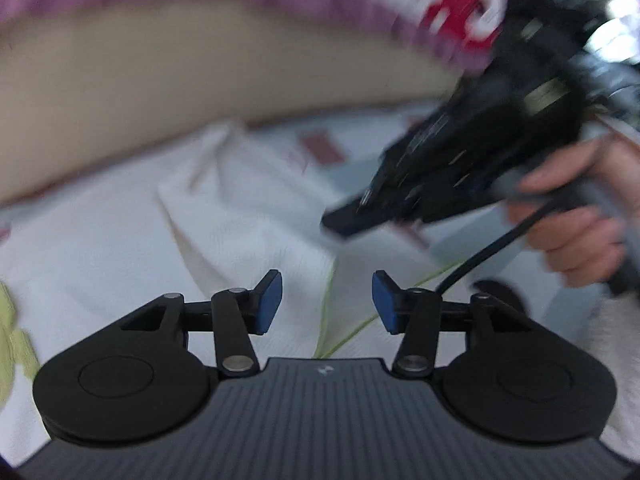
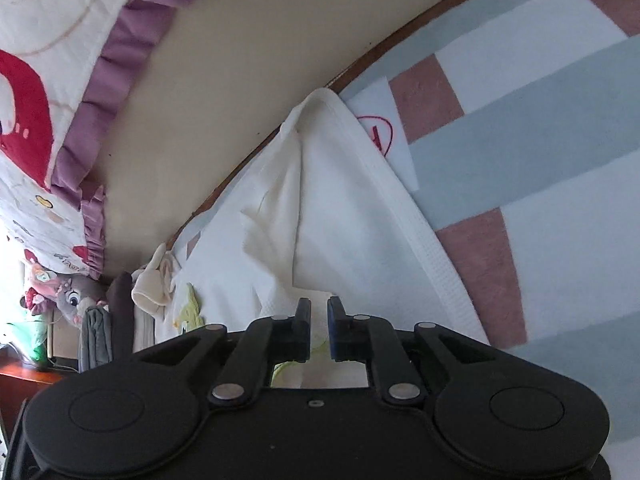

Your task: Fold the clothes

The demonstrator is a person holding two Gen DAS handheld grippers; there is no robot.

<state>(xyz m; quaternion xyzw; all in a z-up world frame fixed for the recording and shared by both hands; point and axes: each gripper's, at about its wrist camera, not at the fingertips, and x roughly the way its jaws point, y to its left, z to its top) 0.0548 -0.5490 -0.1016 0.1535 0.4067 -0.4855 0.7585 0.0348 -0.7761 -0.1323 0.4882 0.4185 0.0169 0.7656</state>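
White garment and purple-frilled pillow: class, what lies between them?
In the right wrist view, a bare beige surface with a thin brown edge separates the white garment from the purple-frilled pillow; nothing rests on it.

white garment (image 2: 344, 216) | creased, partly folded | lying on striped bedding

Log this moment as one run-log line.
task: fold clothes | left gripper: open, empty | right gripper: nearly shut, grip unclear | white garment: on striped mat
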